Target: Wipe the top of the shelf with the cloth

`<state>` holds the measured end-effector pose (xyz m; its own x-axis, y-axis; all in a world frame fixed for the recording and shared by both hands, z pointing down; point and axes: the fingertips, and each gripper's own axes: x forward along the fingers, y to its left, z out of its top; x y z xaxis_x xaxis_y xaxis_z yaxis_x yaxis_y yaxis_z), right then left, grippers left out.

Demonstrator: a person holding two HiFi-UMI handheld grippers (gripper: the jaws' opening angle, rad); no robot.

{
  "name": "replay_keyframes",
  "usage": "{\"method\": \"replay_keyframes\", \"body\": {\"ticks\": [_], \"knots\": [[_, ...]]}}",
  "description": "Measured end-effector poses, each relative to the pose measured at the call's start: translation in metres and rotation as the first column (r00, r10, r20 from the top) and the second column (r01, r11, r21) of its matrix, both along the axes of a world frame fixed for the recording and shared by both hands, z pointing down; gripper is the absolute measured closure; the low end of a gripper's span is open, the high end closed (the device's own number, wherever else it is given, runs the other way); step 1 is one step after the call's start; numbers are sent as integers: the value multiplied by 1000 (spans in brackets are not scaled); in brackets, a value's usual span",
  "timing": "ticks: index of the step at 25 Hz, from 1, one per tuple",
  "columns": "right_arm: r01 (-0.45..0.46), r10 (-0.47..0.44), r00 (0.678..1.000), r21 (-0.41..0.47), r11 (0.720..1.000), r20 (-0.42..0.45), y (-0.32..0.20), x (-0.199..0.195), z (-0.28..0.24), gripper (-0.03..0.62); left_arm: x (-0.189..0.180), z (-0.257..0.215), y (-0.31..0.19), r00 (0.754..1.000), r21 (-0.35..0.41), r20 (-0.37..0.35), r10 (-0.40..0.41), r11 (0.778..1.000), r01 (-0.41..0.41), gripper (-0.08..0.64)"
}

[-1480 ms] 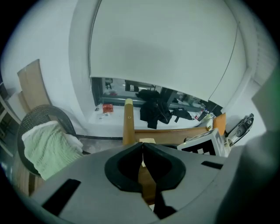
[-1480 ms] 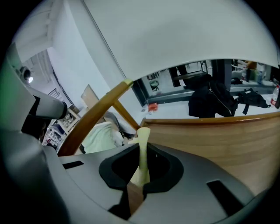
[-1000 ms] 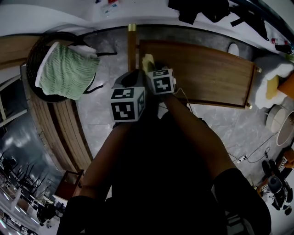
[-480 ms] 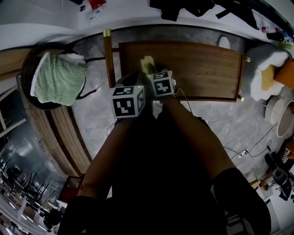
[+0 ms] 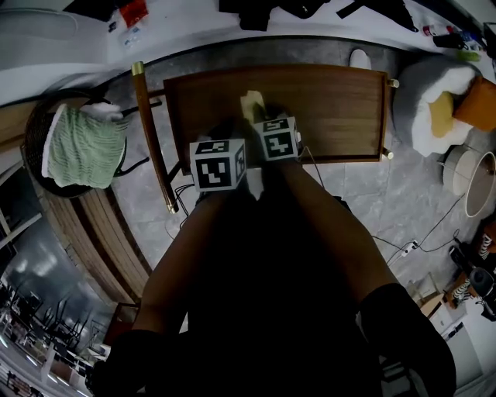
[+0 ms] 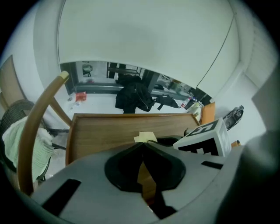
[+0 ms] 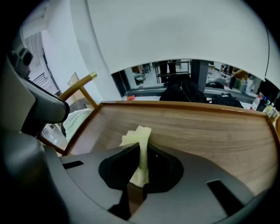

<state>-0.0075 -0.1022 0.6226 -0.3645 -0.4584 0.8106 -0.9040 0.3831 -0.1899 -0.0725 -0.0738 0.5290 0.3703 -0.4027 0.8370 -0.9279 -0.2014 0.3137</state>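
The wooden shelf top lies below me, brown with a raised rim. A pale yellow cloth rests on it left of the middle. My right gripper is shut on that cloth, which stands up between the jaws and folds onto the wood. My left gripper hovers just left of it over the shelf, jaws closed together with nothing in them. The cloth peeks out beyond the left jaws. In the head view both marker cubes hide the jaws.
A dark chair with a green knitted cover stands to the left, and a wooden pole slants beside the shelf's left end. A white cushioned seat sits at the right. Dark clothing lies on the white ledge behind.
Both grippers and the cloth have moved rightward over the shelf top, from its left edge to further in. The jaws have stayed as they were.
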Motion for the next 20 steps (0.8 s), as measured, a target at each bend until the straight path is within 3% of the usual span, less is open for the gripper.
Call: {"method": "replay_keyframes", "body": {"ticks": [20], "knots": [[-133, 135, 989, 33, 991, -63, -3, 162, -6, 549, 143, 30, -7, 991, -11, -29, 129, 992, -129, 548]]}}
